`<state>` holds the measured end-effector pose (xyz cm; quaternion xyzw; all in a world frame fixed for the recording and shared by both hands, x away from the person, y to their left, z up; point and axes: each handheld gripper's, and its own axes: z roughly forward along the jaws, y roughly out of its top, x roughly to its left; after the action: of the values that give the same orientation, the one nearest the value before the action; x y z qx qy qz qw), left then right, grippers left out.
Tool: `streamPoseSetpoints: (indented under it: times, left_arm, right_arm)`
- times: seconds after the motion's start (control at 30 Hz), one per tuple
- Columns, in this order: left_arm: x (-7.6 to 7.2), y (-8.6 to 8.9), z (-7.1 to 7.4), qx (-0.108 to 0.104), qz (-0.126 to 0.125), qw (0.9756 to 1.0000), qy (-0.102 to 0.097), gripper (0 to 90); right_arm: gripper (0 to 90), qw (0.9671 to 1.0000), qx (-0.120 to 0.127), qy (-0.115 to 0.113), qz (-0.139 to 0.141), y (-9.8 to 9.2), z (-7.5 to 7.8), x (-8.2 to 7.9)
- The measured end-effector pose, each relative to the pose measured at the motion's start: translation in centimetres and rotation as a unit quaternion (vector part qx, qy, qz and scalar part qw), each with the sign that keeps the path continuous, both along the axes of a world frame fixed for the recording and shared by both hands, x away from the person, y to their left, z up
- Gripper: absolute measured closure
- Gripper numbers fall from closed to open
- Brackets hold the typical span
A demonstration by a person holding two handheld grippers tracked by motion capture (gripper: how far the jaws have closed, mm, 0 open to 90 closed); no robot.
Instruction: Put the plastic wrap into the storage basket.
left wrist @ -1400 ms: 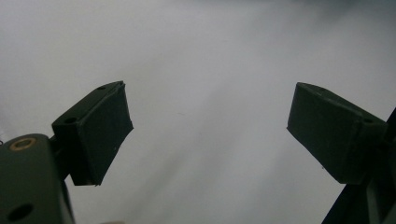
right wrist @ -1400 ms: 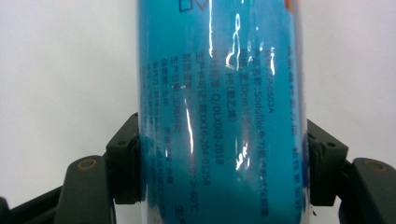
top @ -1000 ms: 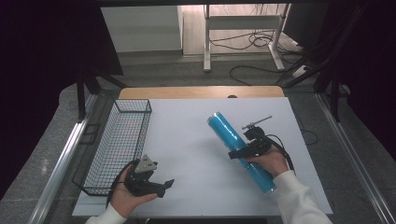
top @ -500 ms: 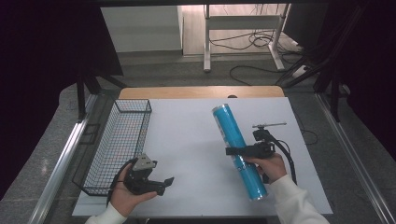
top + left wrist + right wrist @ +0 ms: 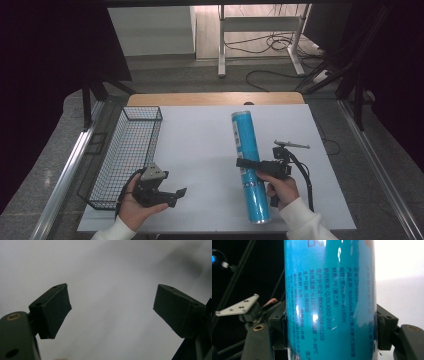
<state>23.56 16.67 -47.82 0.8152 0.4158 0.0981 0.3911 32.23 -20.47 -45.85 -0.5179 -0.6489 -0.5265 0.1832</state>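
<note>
A long blue tube (image 5: pixel 246 137) with printed text (image 5: pixel 329 290) points away from the person over the white table (image 5: pixel 200 145), its near end by the front edge. My right gripper (image 5: pixel 248 164) comes in from the tube's right side and is shut on the tube's middle. In the right gripper view a black pad (image 5: pixel 387 327) presses on each side of it. My left gripper (image 5: pixel 177 195) is held low at the table's front left, beside the basket. Its pads (image 5: pixel 53 310) stand wide open over bare table, with nothing between them.
A black wire basket (image 5: pixel 142 108) stands along the table's left edge. A wooden strip (image 5: pixel 215 98) borders the far edge. Beyond the table, cables lie on the floor near a metal stand (image 5: pixel 260 30). Dark frame posts flank both sides.
My right hand has moved left with the tube. The tube's near end has swung left, so it lies straighter along the table than before. The left gripper has stayed put.
</note>
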Motion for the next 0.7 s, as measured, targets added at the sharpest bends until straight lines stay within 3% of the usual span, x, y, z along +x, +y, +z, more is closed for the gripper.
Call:
streamPoseSetpoints:
  times: [0.1, 0.13, 0.23, 0.33, 0.4, 0.53, 0.63, 0.7]
  left_arm:
    - [0.0, 0.0, 0.1, -0.011, 0.0, 0.9999, 0.003, 14.0]
    - [0.1, 0.0, 0.2, -0.017, 0.001, 0.9998, 0.006, 14.0]
    - [0.2, 0.0, 0.5, -0.033, 0.002, 0.9994, 0.009, 14.0]
    - [0.5, 0.0, 0.8, -0.054, 0.002, 0.9984, 0.016, 14.0]
    - [0.7, -0.1, 1.1, -0.081, 0.004, 0.9964, 0.022, 14.0]
    - [1.5, -0.2, 2.1, -0.136, 0.009, 0.9901, 0.032, 12.4]
    - [2.4, -0.5, 3.0, -0.192, -0.004, 0.9802, 0.048, 11.2]
    - [3.0, -1.1, 3.4, -0.226, -0.018, 0.9721, 0.062, 9.8]
  right_arm:
    - [31.6, 0.9998, 0.018, 0.007, 0.002, 0.2, -0.2, -0.5]
    - [31.7, 0.9988, 0.043, 0.021, -0.003, 0.4, -0.4, -0.9]
    - [31.6, 0.9978, 0.058, 0.03, -0.004, 0.8, -0.6, -1.5]
    - [31.7, 0.9982, 0.053, 0.026, 0.0, 1.1, -0.7, -1.8]
    - [31.6, 0.999, 0.041, 0.017, 0.003, 1.5, -0.8, -2.1]
    - [31.6, 0.9993, 0.036, 0.006, 0.012, 2.6, -1.2, -2.6]
    - [31.7, 0.9991, 0.04, 0.004, 0.016, 3.0, -1.2, -2.8]
    - [31.7, 0.9989, 0.043, 0.002, 0.018, 3.4, -1.2, -2.9]
